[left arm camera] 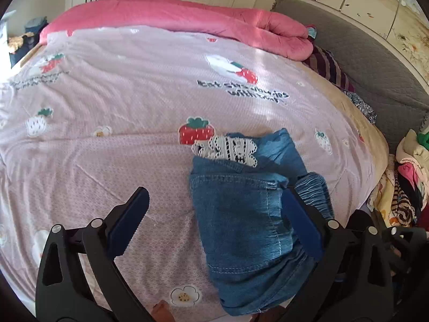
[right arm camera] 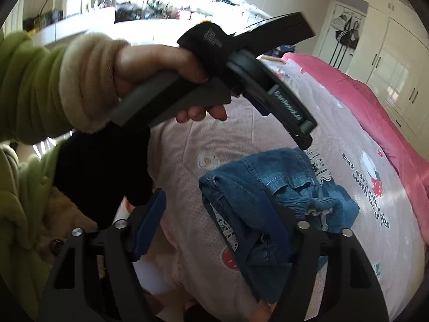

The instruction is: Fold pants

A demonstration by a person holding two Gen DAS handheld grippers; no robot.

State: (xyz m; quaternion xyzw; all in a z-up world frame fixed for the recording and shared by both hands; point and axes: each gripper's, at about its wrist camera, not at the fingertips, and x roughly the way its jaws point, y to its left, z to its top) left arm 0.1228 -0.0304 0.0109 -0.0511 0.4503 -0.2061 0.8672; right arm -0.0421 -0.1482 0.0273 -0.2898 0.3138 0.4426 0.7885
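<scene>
Lying on: a bed (left arm camera: pixel 120 102) under a pale pink sheet printed with strawberries, daisies and dark lettering.
Left gripper (left arm camera: pixel 214 220): seen from its own camera, low in the picture, jaws spread wide; the left blue pad (left arm camera: pixel 128 222) hangs over bare sheet, the right pad over the right edge of the denim; nothing is pinched between them.
Pants (left arm camera: pixel 241 220): blue denim with white lace trim, folded into a compact bundle near the front edge of the bed, right of centre; the gathered waistband shows at its right side.
Hand (right arm camera: pixel 161 67): in the right wrist view, a person's hand in a green sleeve with a cream fleece cuff grips the left gripper's grey handle above the bed.
Right gripper (right arm camera: pixel 214 230): jaws parted, holding nothing; its left pad sits over the sheet, its right finger over the denim bundle.
Far side: a rolled pink quilt (left arm camera: pixel 187 18) along the far edge of the bed.
Far right: a grey padded headboard (left arm camera: pixel 362 61), and below it a heap of mixed clothes (left arm camera: pixel 407 182).
</scene>
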